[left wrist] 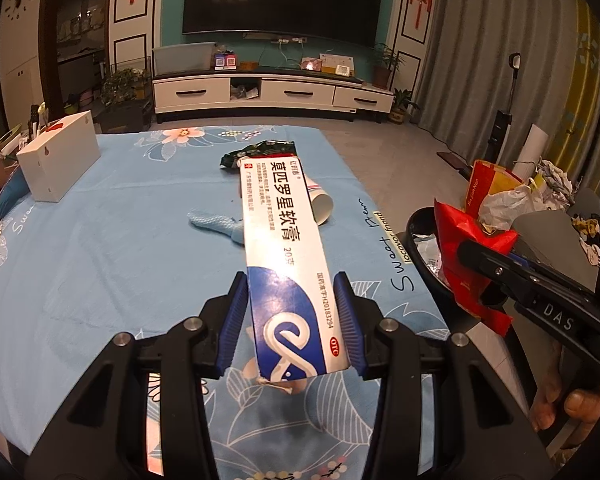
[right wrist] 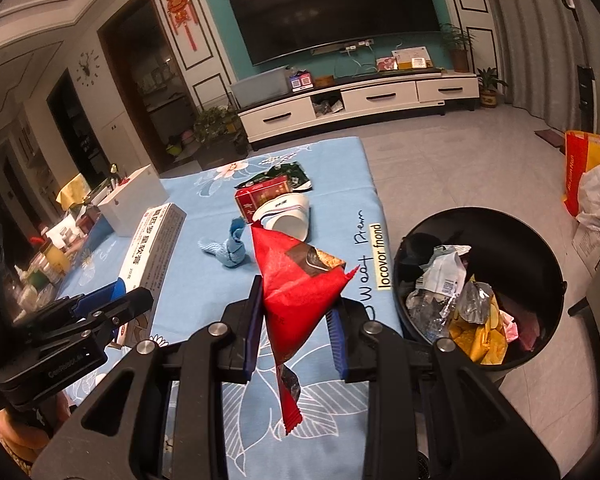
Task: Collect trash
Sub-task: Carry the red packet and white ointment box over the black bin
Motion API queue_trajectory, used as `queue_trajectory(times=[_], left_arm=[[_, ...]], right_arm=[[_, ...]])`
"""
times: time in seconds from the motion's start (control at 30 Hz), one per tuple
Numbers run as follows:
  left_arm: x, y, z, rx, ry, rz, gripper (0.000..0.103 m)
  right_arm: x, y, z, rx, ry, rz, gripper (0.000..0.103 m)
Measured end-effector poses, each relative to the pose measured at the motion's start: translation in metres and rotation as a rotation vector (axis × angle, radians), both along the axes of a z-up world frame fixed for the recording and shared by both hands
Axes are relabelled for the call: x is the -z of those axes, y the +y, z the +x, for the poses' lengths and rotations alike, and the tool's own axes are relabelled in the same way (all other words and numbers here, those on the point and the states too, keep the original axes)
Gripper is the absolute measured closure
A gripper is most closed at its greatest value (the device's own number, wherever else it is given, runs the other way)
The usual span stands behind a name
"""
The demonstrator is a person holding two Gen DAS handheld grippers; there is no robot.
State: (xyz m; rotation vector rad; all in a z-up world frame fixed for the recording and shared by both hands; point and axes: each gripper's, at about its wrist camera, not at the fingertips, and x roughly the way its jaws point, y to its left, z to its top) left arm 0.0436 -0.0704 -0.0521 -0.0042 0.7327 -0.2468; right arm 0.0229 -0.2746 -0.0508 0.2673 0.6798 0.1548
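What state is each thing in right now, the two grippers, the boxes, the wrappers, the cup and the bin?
Left gripper: shut on the white-and-blue ointment box, lifted.
Right gripper: shut on the red snack wrapper.
Round black trash bin: open, partly filled.
White paper cup: tipped on its side.
Dark green wrapper: crumpled on the table.
Small red box: lying on the table.

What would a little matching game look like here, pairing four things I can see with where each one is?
Things:
1. ointment box
2. red wrapper
3. paper cup
4. crumpled blue cloth

Places:
A. lying on its side on the table, beside a small red box
B. clamped in the right gripper
C. lying loose on the tablecloth, nearer than the cup
D. clamped in the left gripper

Pairs: 1-D, 2-B, 3-A, 4-C
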Motion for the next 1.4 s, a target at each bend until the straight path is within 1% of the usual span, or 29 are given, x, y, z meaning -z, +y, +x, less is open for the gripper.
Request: queue_trajectory(times=[0.7,1.03,1.23,1.4], left_arm=[[0.005,-0.034,0.008,0.074,-0.001,0.042,0.058],[0.008,-0.057,0.014,0.123,-0.004,0.069,0.058],[0.01,-0.073,0.025,0.183,0.032,0.012,0.058],[0.014,-0.094,0.035,0.211,0.048,0.01,0.058]], right_arm=[[0.01,-0.041,-0.003,0.092,-0.003,0.036,0.073],[0.015,-0.067,-0.007,0.156,-0.013,0.058,0.073],[0.02,-0.093,-0.012,0.236,-0.013,0.075,0.073],[0.029,-0.121,-0.018,0.316,-0.006,0.097,0.073]])
